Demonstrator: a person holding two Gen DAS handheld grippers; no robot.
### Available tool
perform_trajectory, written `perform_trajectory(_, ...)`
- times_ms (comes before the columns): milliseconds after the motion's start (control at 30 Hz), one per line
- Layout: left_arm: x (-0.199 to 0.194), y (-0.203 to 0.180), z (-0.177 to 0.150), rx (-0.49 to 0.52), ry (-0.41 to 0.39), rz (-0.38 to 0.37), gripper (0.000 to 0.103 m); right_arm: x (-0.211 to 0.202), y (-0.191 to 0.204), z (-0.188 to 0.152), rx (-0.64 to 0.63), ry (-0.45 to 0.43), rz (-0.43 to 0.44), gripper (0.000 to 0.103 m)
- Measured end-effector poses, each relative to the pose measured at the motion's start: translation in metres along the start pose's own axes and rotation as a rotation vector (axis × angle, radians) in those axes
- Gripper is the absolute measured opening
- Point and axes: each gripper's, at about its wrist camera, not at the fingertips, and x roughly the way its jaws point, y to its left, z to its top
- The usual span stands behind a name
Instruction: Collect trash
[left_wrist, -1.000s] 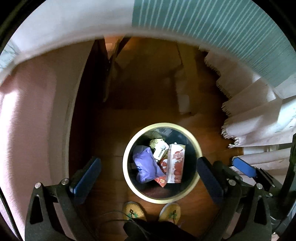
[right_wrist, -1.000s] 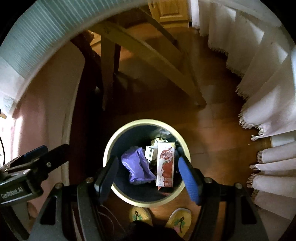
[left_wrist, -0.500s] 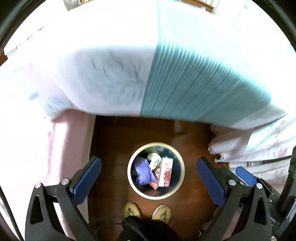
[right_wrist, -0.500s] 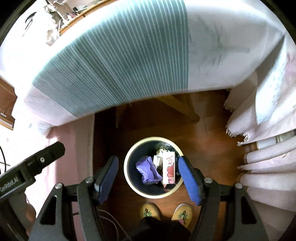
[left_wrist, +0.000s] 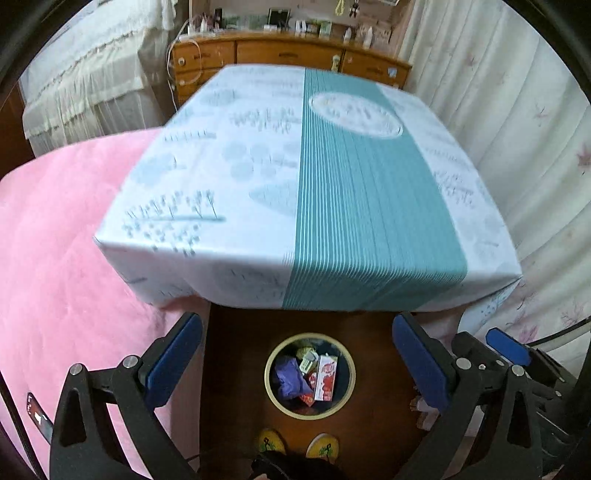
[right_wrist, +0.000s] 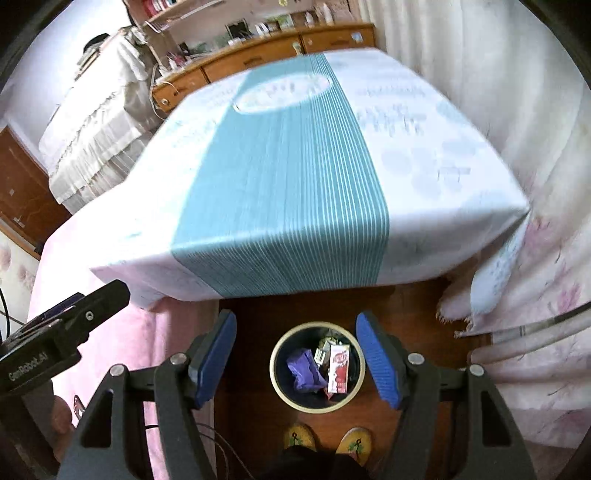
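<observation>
2 grippers, left gripper (left_wrist: 297, 363) and right gripper (right_wrist: 295, 360), spread wide (nothing held) above trash bin (left_wrist: 271, 387)

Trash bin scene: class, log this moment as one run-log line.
left gripper: open, empty | right gripper: open, empty | trash bin: on floor, holds red carton, purple bag | table: cloth-covered

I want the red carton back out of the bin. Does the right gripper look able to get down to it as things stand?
Probably yes. The right gripper is open and empty, high above the bin, whose top is uncovered. The red carton stands exposed beside the purple bag. Nothing sits between; only a long descent remains.
</observation>
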Motion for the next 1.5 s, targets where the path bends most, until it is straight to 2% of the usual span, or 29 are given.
perform_trajectory(133, -0.027, -0.001, 0.008, -0.004, -0.025, 0.007, 0.102, -0.028, 0.008, 0.011, -0.021, -0.019, -0.004, 0.068)
perform_trajectory(333, -0.051, -0.007, 0.008, 0.005, -0.062, 0.049, 0.102, -0.061, 0.018, 0.022, -0.045, -0.063, -0.026, 0.068)
perform_trajectory(533, -0.066, -0.013, 0.012, 0.0, -0.068, 0.052, 0.102, -0.083, 0.025, 0.028, -0.064, -0.12, -0.036, 0.068)
perform_trajectory(867, -0.078, -0.021, 0.018, 0.011, -0.097, 0.056, 0.102, -0.097, 0.03, 0.032, -0.084, -0.161, -0.028, 0.068)
perform_trajectory(1500, -0.085, -0.025, 0.019, 0.026, -0.101, 0.064, 0.102, -0.102, 0.028, 0.031, -0.078, -0.166, -0.017, 0.068)
